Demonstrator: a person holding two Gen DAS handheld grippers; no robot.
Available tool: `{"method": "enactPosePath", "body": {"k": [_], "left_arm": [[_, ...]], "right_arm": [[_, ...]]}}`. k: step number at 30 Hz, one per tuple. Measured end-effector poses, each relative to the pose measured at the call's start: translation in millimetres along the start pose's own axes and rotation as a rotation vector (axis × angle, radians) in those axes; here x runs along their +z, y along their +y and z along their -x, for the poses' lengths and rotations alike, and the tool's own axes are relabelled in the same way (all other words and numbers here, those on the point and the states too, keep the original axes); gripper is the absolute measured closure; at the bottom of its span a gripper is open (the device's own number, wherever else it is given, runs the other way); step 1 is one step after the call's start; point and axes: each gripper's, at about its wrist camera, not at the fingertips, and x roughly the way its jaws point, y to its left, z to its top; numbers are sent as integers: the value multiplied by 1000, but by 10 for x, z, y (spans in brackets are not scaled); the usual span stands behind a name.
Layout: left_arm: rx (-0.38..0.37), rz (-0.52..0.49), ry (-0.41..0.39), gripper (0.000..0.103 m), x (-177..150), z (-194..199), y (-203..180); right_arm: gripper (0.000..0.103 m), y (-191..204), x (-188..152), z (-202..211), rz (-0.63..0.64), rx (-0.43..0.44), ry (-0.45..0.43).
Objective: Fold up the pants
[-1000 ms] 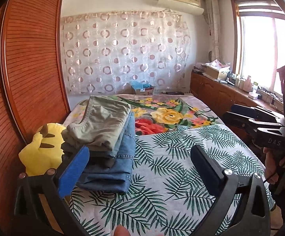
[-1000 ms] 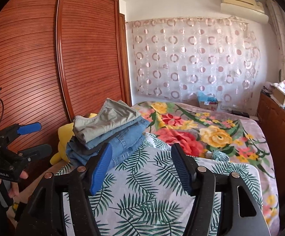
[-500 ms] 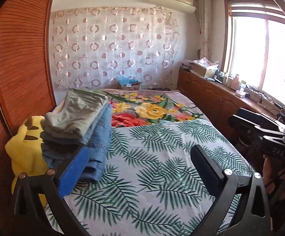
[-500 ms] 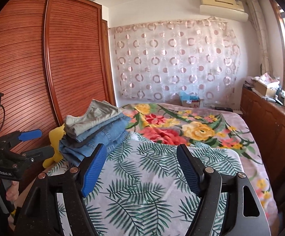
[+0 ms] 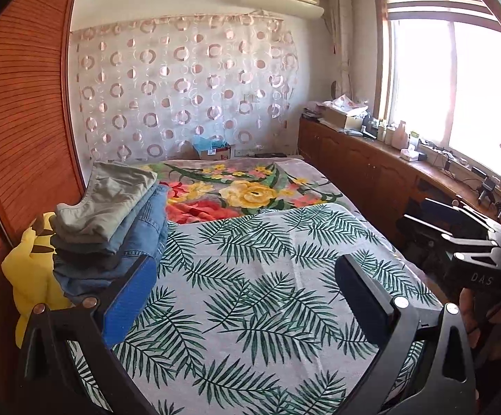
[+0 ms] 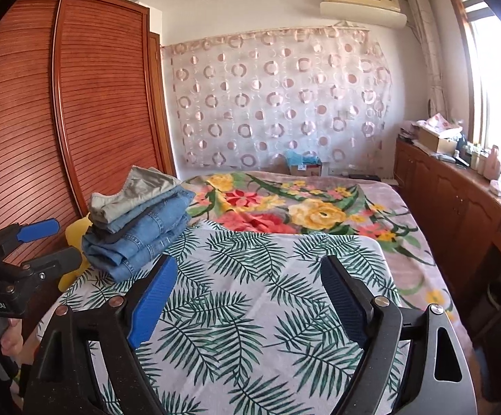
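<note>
1. Your left gripper (image 5: 243,297) and right gripper (image 6: 247,297) both hover over the leaf-print sheet (image 5: 250,276), fingers spread, nothing between them.
2. The right fingers have just been opening wider.
3. Folded pants (image 6: 140,228) sit stacked at the sheet's left edge, beside the yellow plush toy (image 5: 32,269); no unfolded pair is visible.
4. Risk: the stack leans near the bed edge; a passing sweep from your left gripper would likely topple it.
5. Versus the earlier frame: both views have swung right, so the stack sits further left and the window (image 5: 447,86) shows more.
</note>
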Motion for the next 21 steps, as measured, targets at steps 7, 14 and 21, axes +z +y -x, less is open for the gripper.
{"method": "enactPosePath", "body": {"k": [7, 14, 21], "left_arm": [[22, -5, -54, 0, 90, 214, -114], [57, 4, -79, 0, 80, 329, -65], [78, 8, -92, 0, 74, 391, 10]], "right_arm": [[17, 106, 14, 231, -8, -57, -38], [17, 265, -84, 390, -21, -90, -77], [17, 287, -214, 457, -17, -104, -97]]}}
